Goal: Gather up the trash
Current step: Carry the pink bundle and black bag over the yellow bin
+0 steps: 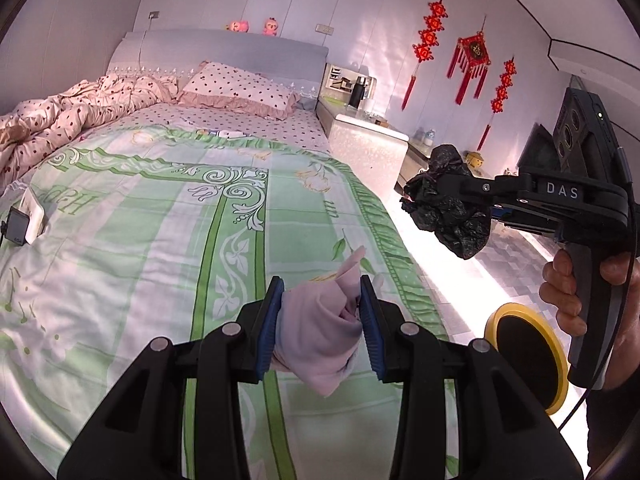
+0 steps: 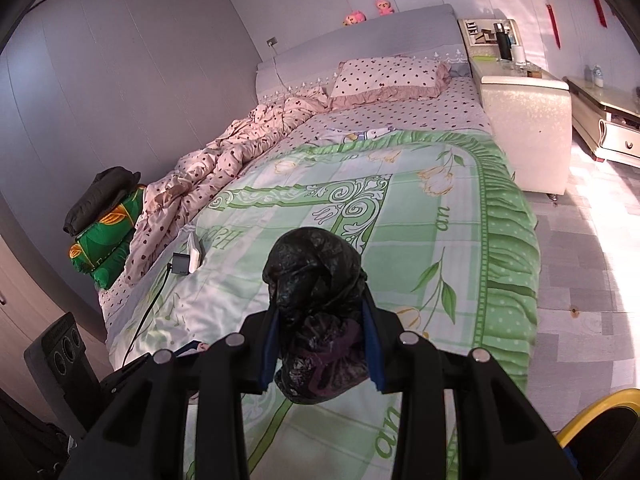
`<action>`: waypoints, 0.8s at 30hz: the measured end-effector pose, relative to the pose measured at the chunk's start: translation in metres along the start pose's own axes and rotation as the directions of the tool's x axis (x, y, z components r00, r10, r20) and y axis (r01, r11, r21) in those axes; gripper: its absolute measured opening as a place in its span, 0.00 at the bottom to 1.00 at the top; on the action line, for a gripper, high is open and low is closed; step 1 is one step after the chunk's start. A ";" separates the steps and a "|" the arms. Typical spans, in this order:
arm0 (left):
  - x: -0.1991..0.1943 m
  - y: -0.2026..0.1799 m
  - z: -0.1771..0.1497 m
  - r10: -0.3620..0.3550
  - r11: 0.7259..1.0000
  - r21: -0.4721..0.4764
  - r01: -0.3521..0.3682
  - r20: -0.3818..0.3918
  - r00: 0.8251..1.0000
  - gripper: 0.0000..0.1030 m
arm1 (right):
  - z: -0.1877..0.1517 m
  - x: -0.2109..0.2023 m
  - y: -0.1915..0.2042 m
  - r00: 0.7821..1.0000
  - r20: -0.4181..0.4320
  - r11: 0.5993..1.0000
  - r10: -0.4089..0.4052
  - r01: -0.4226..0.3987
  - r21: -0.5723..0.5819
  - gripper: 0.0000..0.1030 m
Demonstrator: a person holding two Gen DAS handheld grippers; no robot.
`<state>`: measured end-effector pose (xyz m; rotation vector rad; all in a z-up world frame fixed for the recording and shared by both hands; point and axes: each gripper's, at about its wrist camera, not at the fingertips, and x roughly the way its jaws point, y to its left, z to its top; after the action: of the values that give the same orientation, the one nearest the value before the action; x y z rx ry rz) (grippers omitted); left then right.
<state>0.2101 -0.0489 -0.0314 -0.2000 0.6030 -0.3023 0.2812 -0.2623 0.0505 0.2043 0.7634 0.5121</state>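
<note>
Between the blue pads (image 1: pixel 270 328) sits a pale lilac wad (image 1: pixel 320 336); ahead spreads a green-and-white floral bedspread (image 1: pixel 160 216), then a pink pillow (image 1: pixel 240 88) with dark-red dots.

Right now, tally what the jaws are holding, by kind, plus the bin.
Crumpled black plastic bag: 1, in the right gripper
Wadded pale pink tissue: 1, in the left gripper
Yellow-rimmed trash bin: 1, on the floor beside the bed
Total: 3
</note>
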 end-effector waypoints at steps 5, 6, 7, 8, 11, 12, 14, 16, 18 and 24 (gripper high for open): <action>-0.029 -0.044 0.008 -0.020 0.999 0.051 0.018 0.040 0.999 0.35 | -0.006 -0.055 -0.006 0.998 0.067 1.000 -0.014 0.013 0.014 0.32; -0.034 -0.053 0.009 -0.027 0.998 0.060 0.024 0.045 0.999 0.35 | -0.007 -0.065 -0.009 0.997 0.080 1.000 -0.020 0.018 0.022 0.32; -0.039 -0.062 0.010 -0.032 0.997 0.067 0.029 0.049 0.998 0.35 | -0.009 -0.075 -0.011 0.995 0.093 0.999 -0.026 0.023 0.030 0.32; -0.042 -0.070 0.012 -0.036 0.997 0.073 0.032 0.053 0.998 0.35 | -0.011 -0.085 -0.015 0.994 0.105 0.999 -0.031 0.027 0.038 0.32; -0.052 -0.094 0.015 -0.055 0.994 0.094 0.049 0.060 0.997 0.35 | -0.017 -0.114 -0.026 0.989 0.139 0.997 -0.057 0.048 0.067 0.32; -0.055 -0.103 0.015 -0.058 0.993 0.104 0.052 0.065 0.996 0.35 | -0.019 -0.123 -0.031 0.987 0.150 0.995 -0.066 0.054 0.078 0.32; -0.060 -0.118 0.017 -0.067 0.991 0.120 0.058 0.071 0.995 0.35 | -0.023 -0.142 -0.040 0.981 0.172 0.992 -0.089 0.072 0.101 0.32; -0.062 -0.133 0.019 -0.084 0.989 0.132 0.074 0.070 0.994 0.35 | -0.028 -0.160 -0.048 0.976 0.191 0.990 -0.104 0.083 0.118 0.32; -0.064 -0.148 0.020 -0.096 0.986 0.145 0.085 0.071 0.993 0.35 | -0.034 -0.178 -0.057 0.968 0.211 0.985 -0.138 0.111 0.135 0.32; -0.056 -0.194 0.018 -0.145 0.972 0.195 0.133 0.050 0.988 0.35 | -0.053 -0.222 -0.089 0.946 0.241 0.966 -0.215 0.170 0.192 0.32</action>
<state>0.1338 -0.2097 0.0649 -0.0668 0.4941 -0.4854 0.1416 -0.4532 0.1158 0.3444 0.5614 0.2269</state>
